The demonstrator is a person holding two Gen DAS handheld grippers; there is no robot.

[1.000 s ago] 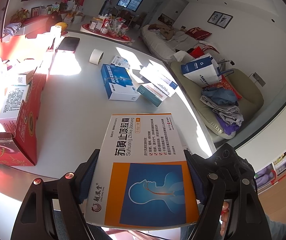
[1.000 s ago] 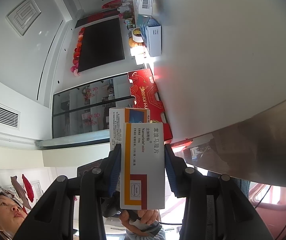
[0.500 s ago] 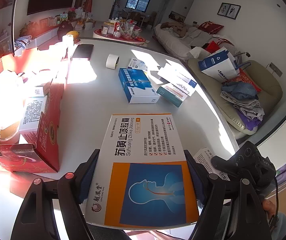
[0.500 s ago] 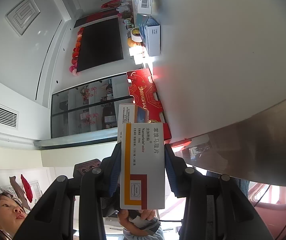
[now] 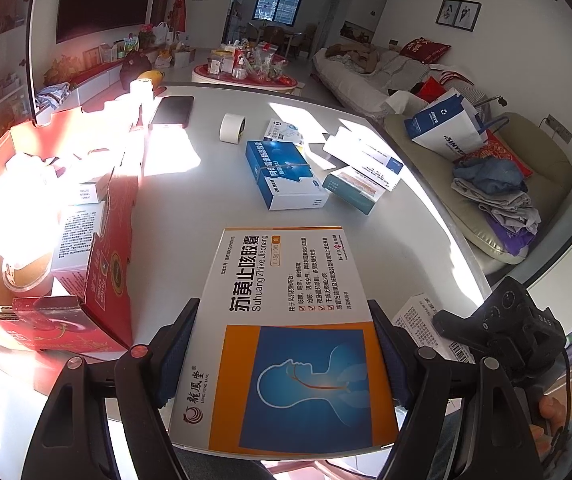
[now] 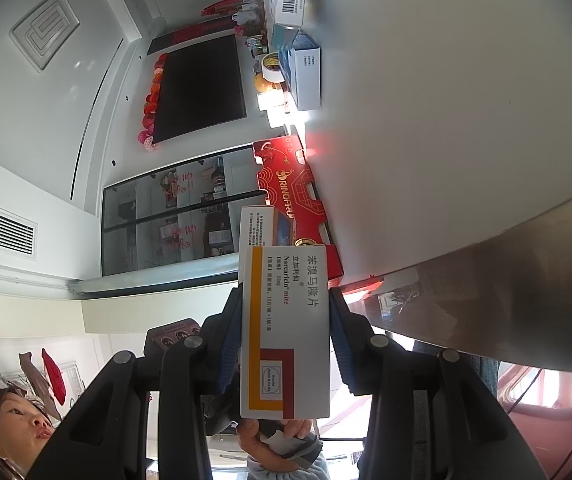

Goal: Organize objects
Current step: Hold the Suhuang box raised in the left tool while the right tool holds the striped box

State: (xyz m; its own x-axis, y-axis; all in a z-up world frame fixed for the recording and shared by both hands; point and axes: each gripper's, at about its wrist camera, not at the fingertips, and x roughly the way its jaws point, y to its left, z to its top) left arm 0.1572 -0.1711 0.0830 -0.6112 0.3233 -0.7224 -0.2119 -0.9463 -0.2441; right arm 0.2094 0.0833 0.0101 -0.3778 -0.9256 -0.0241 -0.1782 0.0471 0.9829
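In the left wrist view my left gripper [image 5: 282, 320] is shut on a wide white, orange and blue medicine box [image 5: 286, 280], held flat over the near edge of the white table [image 5: 190, 208]. At the lower right of that view is my right gripper [image 5: 501, 328], seen from the side, with a small box [image 5: 421, 320] in it. The right wrist view is rolled sideways. There my right gripper [image 6: 286, 308] is shut on a narrow white box with orange and dark red bands [image 6: 286, 320]. The wide box [image 6: 262, 224] shows just behind it.
An open red carton [image 5: 106, 280] with several boxes inside stands at the table's left. Farther back lie a blue box [image 5: 282, 172], a teal box [image 5: 353, 188], a long white box [image 5: 365, 156], a tape roll [image 5: 232, 128] and a phone [image 5: 172, 112]. A sofa lies right.
The left gripper has tilted, so more of the room and the red carton show, and the right gripper has come into its view. Both boxes stay gripped; the right gripper is still.
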